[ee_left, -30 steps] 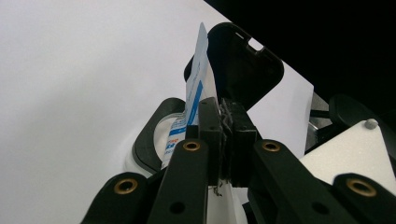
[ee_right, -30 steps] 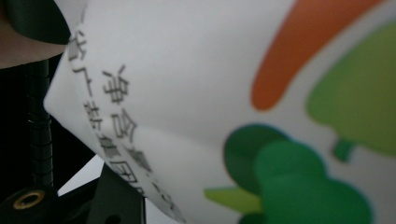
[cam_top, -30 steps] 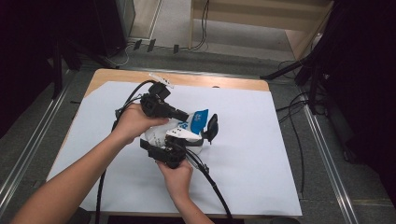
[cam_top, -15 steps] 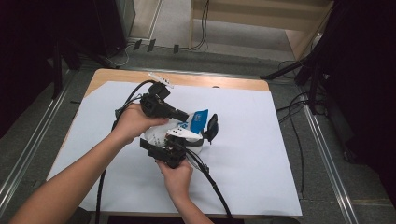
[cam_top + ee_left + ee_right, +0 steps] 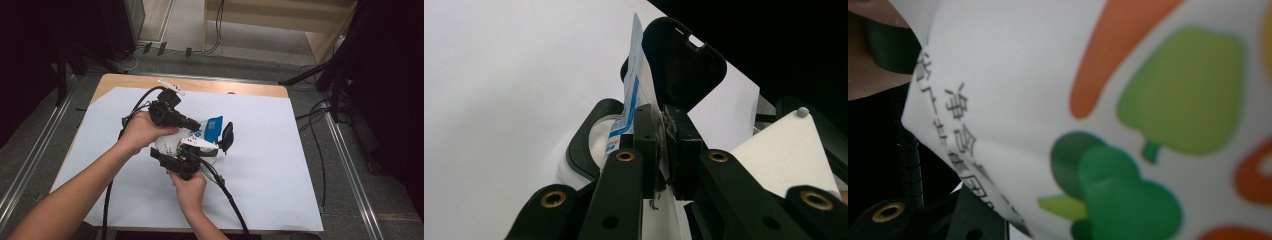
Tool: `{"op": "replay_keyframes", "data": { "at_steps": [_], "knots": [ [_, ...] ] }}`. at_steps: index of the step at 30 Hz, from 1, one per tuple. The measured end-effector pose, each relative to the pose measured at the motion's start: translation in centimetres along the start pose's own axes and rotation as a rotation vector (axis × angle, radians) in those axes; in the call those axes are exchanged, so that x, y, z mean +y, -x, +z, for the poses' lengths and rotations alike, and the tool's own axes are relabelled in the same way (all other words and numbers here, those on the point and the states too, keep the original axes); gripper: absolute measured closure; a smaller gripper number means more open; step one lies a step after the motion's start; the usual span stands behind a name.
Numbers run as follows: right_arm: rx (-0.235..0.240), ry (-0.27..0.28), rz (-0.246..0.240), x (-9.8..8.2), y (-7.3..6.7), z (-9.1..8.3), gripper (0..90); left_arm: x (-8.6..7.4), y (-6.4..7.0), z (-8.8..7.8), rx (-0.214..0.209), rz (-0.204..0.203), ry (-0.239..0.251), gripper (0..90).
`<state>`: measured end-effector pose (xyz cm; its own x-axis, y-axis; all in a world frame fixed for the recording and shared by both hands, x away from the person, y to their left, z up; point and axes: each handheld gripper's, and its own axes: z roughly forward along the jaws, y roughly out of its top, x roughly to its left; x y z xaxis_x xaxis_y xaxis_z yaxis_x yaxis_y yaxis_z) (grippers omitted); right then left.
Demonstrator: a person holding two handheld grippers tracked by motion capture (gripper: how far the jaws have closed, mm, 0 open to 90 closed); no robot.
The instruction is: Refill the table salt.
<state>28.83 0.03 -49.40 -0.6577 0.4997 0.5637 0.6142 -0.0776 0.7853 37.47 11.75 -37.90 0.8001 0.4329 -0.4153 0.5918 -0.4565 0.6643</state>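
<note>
A white bag (image 5: pixel 172 145) with a blue top (image 5: pixel 213 127) and printed vegetables (image 5: pixel 1168 100) is held over the middle of the table, between both grippers. My left gripper (image 5: pixel 197 125) reaches in from the left. Its jaws (image 5: pixel 663 115) are shut on the bag's thin blue-and-white edge (image 5: pixel 636 70). Just beyond them a black flip lid (image 5: pixel 679 60) stands open over a black-rimmed opening (image 5: pixel 584 145); the lid (image 5: pixel 227 136) sticks out on the bag's right. My right gripper (image 5: pixel 192 150) comes from the near side, shut on the bag's body, which hides its fingertips.
A white paper sheet (image 5: pixel 280 165) covers the wooden table (image 5: pixel 250 89). A small white strip (image 5: pixel 171 86) lies near the far edge. Black cables (image 5: pixel 227 195) trail from both grippers toward the near edge. Dark equipment and more cables stand on the floor to the right.
</note>
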Motion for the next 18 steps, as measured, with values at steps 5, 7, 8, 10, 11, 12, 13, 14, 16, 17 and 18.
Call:
{"op": "replay_keyframes", "data": {
  "at_steps": [5, 7, 8, 10, 11, 12, 13, 14, 16, 17, 18],
  "knots": [
    [0.007, -0.001, -0.002, 0.00, -0.04, 0.08, 53.5, 0.05, 0.09, -0.01, 0.003, -0.004, -0.001, 87.5],
    [0.002, -0.007, -0.013, 0.09, -0.13, 0.07, 53.1, 0.15, 0.15, -0.03, 0.010, -0.004, -0.005, 87.7],
    [0.002, -0.007, -0.013, 0.09, -0.13, 0.07, 53.1, 0.15, 0.15, -0.03, 0.010, -0.004, -0.005, 87.8],
    [-0.010, -0.010, -0.039, 0.15, -0.18, 0.11, 52.5, 0.19, 0.18, 0.00, 0.010, -0.003, -0.004, 87.9],
    [-0.010, -0.010, -0.039, 0.15, -0.18, 0.11, 52.5, 0.21, 0.18, 0.01, 0.009, -0.003, -0.003, 87.9],
    [-0.012, -0.017, -0.033, 0.16, -0.24, 0.07, 52.3, 0.24, 0.19, 0.00, 0.013, -0.004, -0.007, 87.9],
    [-0.019, -0.019, -0.043, 0.19, -0.29, 0.09, 52.0, 0.26, 0.21, 0.00, 0.012, -0.008, -0.005, 87.9],
    [-0.019, -0.019, -0.043, 0.19, -0.29, 0.09, 52.0, 0.29, 0.20, 0.01, 0.010, -0.011, -0.006, 87.9],
    [-0.028, -0.021, -0.057, 0.20, -0.37, 0.11, 51.6, 0.31, 0.24, 0.03, 0.013, -0.018, -0.004, 87.9],
    [-0.027, -0.021, -0.061, 0.21, -0.38, 0.13, 51.1, 0.33, 0.23, 0.03, 0.015, -0.018, -0.006, 87.9],
    [-0.028, -0.025, -0.066, 0.21, -0.46, 0.13, 50.1, 0.35, 0.22, 0.05, 0.012, -0.018, -0.007, 88.0]
  ]
}}
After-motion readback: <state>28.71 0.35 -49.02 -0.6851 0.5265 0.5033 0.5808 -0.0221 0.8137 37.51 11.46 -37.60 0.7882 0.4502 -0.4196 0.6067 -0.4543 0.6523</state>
